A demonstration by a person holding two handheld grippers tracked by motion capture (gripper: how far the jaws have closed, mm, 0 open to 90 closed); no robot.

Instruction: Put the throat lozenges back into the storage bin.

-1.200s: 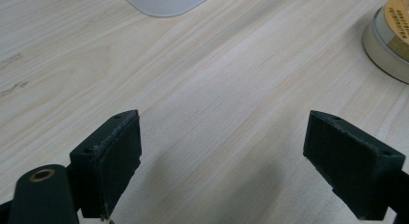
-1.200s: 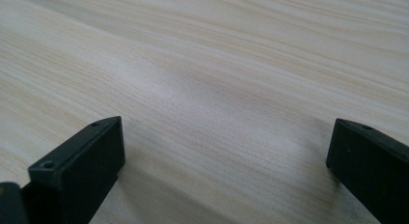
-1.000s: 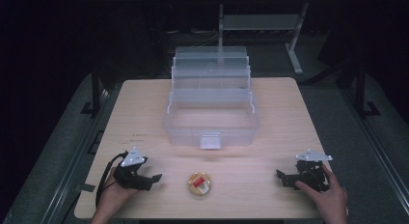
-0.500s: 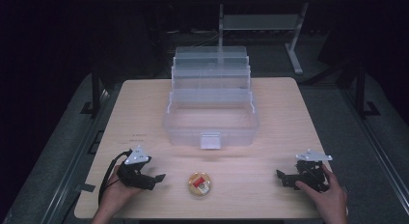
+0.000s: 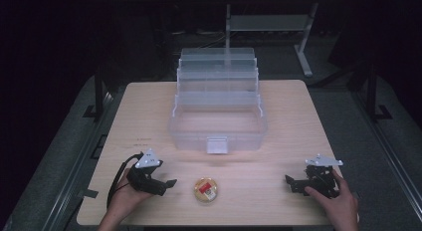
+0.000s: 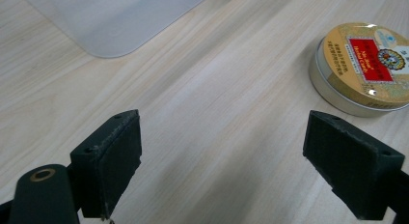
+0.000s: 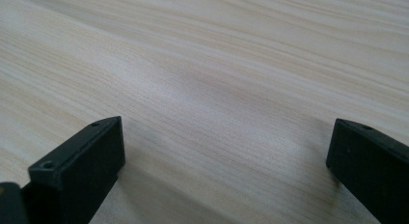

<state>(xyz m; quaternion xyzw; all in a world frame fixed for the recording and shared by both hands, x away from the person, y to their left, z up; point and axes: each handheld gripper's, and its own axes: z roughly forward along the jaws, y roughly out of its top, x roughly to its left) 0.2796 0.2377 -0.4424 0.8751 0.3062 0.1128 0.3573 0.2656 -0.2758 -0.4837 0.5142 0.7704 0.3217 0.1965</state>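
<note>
A small round tin with a gold lid and red label lies near the table's front edge, between my hands. In the left gripper view the tin sits at the upper right, just beyond the right jaw. My left gripper is open, low over the wood, a short way left of the tin, with nothing between its jaws. My right gripper rests open at the front right, far from the tin, over bare wood.
A clear plastic tiered organiser box stands open in the middle of the wooden table, its front latch facing me; a corner of it is in the left gripper view. Dark floor surrounds the table, with a metal stand behind.
My left gripper has slid to the right, closer to the tin. The right gripper and the tin have stayed where they were.
</note>
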